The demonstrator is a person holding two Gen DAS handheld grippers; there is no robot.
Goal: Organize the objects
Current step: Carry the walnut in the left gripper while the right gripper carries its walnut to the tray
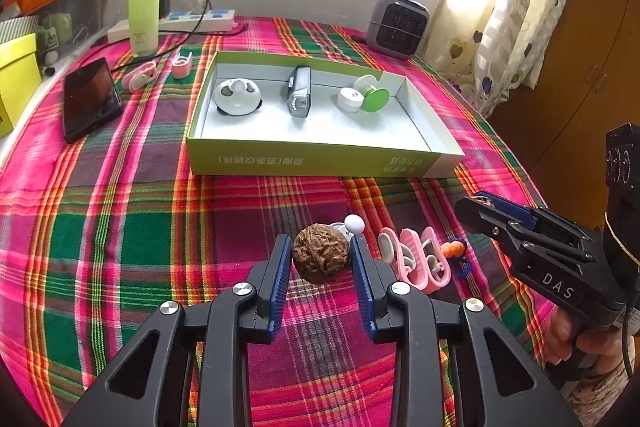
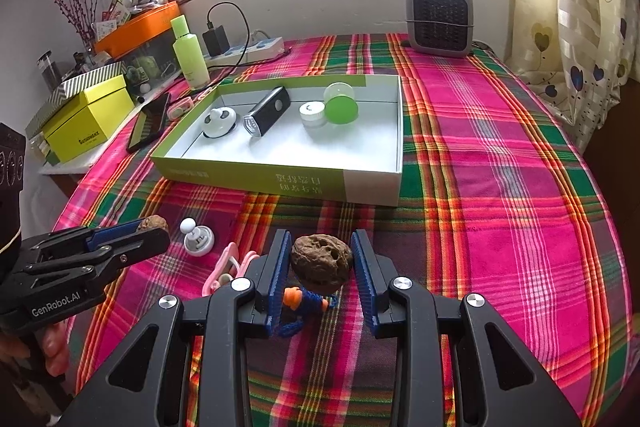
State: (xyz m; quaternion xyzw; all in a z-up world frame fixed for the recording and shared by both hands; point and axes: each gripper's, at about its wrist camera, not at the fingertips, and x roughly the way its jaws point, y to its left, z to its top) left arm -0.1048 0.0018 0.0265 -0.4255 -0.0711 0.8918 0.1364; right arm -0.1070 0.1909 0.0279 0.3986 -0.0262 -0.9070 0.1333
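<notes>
Left gripper point(image 1: 321, 259) clenching a wrinkled brown walnut point(image 1: 320, 253), right gripper point(image 2: 321, 261) gripping a second brown walnut point(image 2: 321, 264), both hovering before the shallow green-sided cardboard tray point(image 1: 320, 159)

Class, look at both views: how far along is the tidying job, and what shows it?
Done: a round white gadget, a bike light and two small jars lie in the box. In hand: the left gripper and right gripper each hold a walnut. Left: pink clips and a white knob on the cloth.

The right gripper point(image 2: 321, 263) clamps a wrinkled brown walnut point(image 2: 321, 263) — blue-orange knotted cord point(image 2: 308, 303) beneath, shallow green-rimmed cardboard tray point(image 2: 256, 179) beyond.
</notes>
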